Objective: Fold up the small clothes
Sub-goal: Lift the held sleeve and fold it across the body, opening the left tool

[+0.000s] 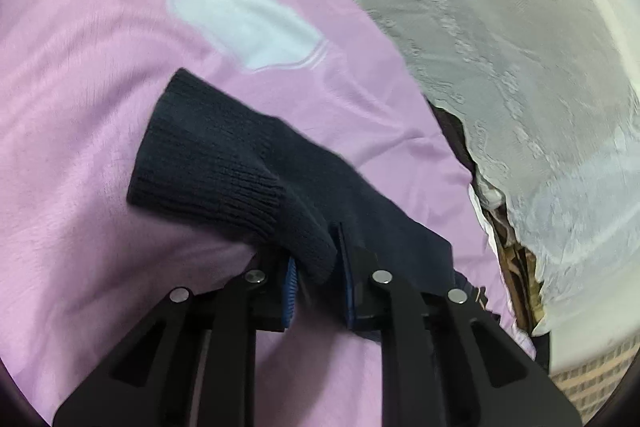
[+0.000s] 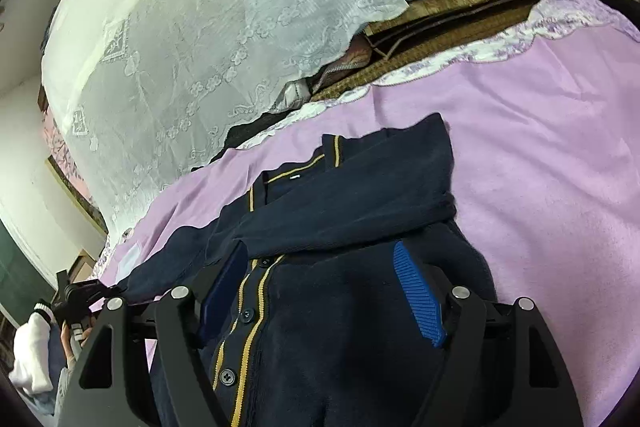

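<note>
Fingers of the left gripper [image 1: 320, 267] stand narrow, pinched on the ribbed cuff [image 1: 224, 167] of the navy cardigan [image 2: 340, 307], whose sleeve trails off toward the far left over the pink blanket [image 1: 80, 147]. Right gripper [image 2: 324, 283] fingers stand wide apart over the cardigan's buttoned front, holding nothing, the other sleeve folded across the chest just beyond them. White lace cloth [image 2: 200, 27] lies at the blanket's far edge.
</note>
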`<action>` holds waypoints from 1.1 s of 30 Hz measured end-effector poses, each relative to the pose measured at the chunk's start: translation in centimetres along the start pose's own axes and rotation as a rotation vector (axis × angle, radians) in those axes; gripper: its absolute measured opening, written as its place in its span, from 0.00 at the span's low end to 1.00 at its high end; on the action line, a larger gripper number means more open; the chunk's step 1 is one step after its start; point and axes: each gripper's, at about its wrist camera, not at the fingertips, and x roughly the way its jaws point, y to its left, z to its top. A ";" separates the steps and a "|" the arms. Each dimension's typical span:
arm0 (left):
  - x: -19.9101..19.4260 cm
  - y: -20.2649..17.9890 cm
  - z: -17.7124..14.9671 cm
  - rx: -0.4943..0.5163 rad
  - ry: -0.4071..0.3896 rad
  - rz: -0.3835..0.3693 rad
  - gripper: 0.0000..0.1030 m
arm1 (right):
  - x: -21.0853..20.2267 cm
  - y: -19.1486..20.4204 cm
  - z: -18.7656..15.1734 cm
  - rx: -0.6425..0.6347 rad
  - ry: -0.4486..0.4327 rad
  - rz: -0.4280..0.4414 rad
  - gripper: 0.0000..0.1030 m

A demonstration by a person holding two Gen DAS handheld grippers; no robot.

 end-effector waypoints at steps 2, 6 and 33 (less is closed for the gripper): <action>-1.2 -1.5 -0.4 0.080 -0.038 0.003 0.16 | 0.4 -0.4 0.1 0.021 0.017 0.002 0.74; -2.4 -4.3 -1.0 0.188 -0.075 -0.032 0.16 | 1.1 -1.7 0.1 0.081 0.049 0.011 0.74; 3.5 -23.7 -14.2 0.682 0.059 0.008 0.11 | 2.6 -3.8 0.1 0.197 0.099 0.050 0.75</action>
